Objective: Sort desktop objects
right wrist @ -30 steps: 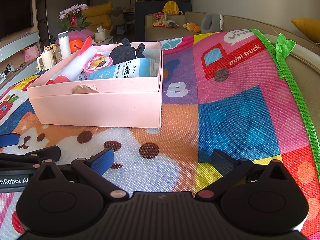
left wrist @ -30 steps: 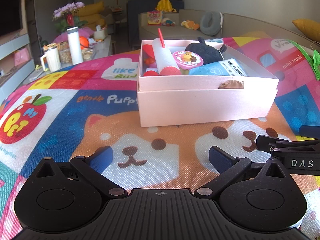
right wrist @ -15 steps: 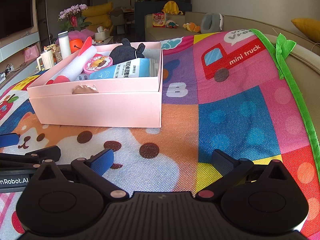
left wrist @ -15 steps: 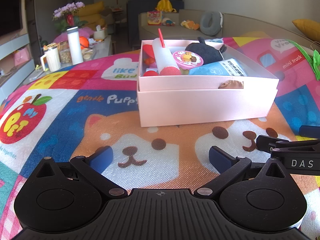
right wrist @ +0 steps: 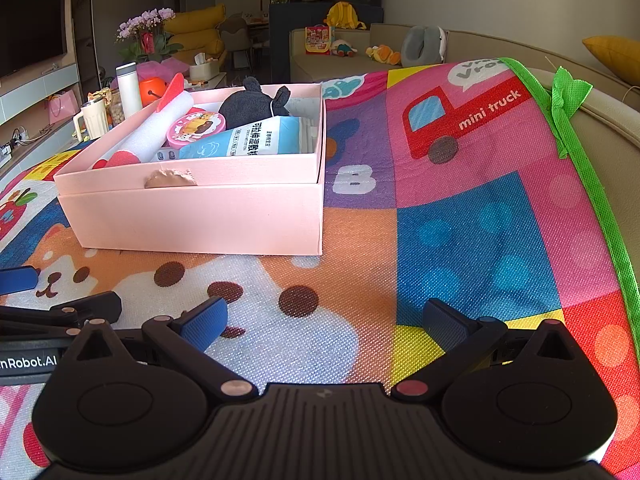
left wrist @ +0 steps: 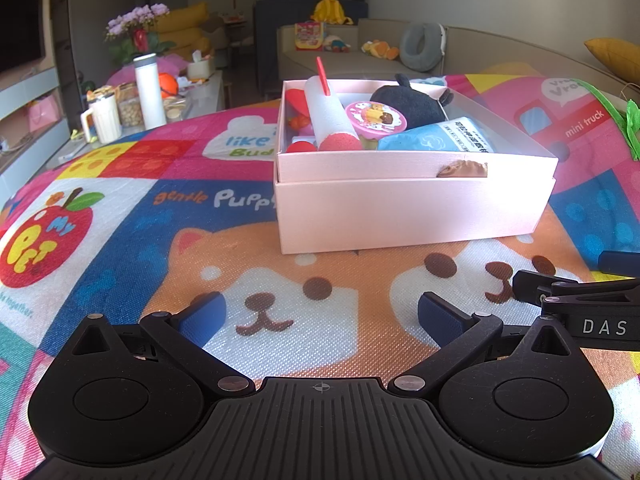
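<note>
A pink box (left wrist: 412, 212) (right wrist: 192, 216) stands on the colourful cartoon mat (left wrist: 120, 208) (right wrist: 460, 220). Inside lie a white foam roller with red ends (left wrist: 326, 114) (right wrist: 154, 134), a round pink tin (left wrist: 376, 118) (right wrist: 196, 128), a dark plush toy (left wrist: 408, 102) (right wrist: 250, 104) and a blue wipes pack (left wrist: 436, 140) (right wrist: 248, 140). My left gripper (left wrist: 320, 316) rests open on the mat in front of the box, nothing between its blue pads. To its right, my right gripper (right wrist: 324, 318) is also open and empty, near the box's right corner.
Beyond the mat's far left edge stand a white bottle (left wrist: 149, 90), a cream mug (left wrist: 105, 122) and jars. A green mat border (right wrist: 576, 160) runs along the beige sofa on the right. Each gripper's body shows at the other view's side.
</note>
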Motion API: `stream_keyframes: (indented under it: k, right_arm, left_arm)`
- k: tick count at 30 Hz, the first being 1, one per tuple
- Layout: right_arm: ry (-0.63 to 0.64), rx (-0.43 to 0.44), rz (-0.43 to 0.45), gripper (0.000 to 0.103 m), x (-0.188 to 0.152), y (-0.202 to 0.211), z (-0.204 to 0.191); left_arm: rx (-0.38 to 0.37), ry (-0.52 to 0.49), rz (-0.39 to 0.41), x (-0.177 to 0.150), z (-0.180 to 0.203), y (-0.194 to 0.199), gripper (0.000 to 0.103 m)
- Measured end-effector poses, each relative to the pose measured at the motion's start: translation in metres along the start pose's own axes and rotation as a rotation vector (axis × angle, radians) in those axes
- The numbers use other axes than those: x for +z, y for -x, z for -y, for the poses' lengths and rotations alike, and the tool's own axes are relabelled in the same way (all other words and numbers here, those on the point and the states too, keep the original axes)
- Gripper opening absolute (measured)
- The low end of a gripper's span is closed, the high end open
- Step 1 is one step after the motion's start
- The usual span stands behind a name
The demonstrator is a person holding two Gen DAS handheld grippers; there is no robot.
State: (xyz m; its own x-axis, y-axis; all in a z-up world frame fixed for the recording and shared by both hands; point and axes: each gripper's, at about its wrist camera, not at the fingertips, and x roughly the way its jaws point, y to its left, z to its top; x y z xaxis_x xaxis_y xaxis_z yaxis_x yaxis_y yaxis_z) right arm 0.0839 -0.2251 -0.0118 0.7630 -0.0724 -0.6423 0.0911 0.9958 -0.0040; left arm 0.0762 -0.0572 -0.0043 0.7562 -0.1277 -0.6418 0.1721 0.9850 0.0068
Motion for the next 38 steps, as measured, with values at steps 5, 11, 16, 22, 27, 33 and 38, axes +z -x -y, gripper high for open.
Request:
stream_keyframes:
  k: [5, 11, 16, 22, 27, 33, 38]
  right_arm:
    - [0.0, 0.0, 0.0, 0.103, -0.0001, 0.0002, 0.0]
    - [0.0, 0.0, 0.0, 0.103, -0.0001, 0.0002, -0.0001]
    - [0.0, 0.0, 0.0, 0.103, 0.0, 0.0001, 0.0]
    - [0.0, 0.0, 0.0, 0.103, -0.0001, 0.0002, 0.0]
    - [0.0, 0.0, 0.0, 0.103, 0.0, 0.0, 0.0]
    - [0.0, 0.0, 0.0, 0.103, -0.0003, 0.0001, 0.0001]
    - [0.0, 0.0, 0.0, 0.103, -0.0003, 0.0003, 0.0]
  left_arm:
    - [-0.001, 0.001, 0.001, 0.0001, 0.0, 0.0001, 0.103]
    - [0.002, -0.003, 0.0, 0.0002, 0.0012, -0.0002, 0.103]
    - [-0.001, 0.001, 0.0, 0.0001, 0.0016, 0.0003, 0.103]
    - [-0.005, -0.001, -0.014, 0.002, -0.0004, 0.0003, 0.103]
    - [0.009, 0.014, -0.051, 0.0052, 0.0014, 0.0009, 0.103]
    - [0.003, 0.013, -0.05, 0.005, 0.0012, 0.0011, 0.103]
    - [-0.005, 0.015, -0.047, 0.0051, 0.0009, 0.002, 0.103]
